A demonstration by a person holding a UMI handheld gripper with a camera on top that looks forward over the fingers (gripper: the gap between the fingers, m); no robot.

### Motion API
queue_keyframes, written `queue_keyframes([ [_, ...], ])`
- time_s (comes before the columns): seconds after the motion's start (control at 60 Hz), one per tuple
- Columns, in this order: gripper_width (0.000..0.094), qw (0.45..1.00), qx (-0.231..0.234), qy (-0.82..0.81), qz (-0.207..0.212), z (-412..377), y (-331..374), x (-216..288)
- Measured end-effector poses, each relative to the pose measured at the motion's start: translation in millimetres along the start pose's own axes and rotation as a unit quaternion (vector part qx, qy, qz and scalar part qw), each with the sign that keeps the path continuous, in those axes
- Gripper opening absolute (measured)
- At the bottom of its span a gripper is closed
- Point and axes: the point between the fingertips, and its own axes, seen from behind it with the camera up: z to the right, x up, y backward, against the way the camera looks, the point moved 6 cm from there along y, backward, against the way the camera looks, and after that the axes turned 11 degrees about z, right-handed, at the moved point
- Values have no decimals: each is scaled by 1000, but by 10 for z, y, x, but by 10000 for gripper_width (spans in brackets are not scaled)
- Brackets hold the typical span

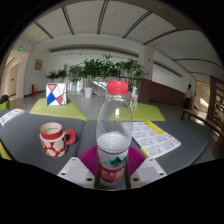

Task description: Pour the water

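A grey bench (150, 112) carried potted plants (100, 70) at its far side. The clear water bottle (114, 135), red-capped, stood upright between the tool's (112, 172) fingers, both pads pressed against it; a red-patterned mug (54, 139) sat nearby.

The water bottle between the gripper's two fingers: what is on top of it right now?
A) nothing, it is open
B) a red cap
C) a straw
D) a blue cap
B: the water bottle, standing between the fingers of the gripper, has a red cap on its neck, so no pouring into the mug yet.
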Motion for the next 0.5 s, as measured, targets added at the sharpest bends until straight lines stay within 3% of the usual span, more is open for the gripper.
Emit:
queue_keyframes([
  [0.133, 313, 1000, -20, 22, 1, 103, 43, 71],
  [0.317, 313, 978, -112, 172, 31, 569, 21, 697],
  [0.5, 311, 875, -152, 446, 112, 599, -133, 1682],
])
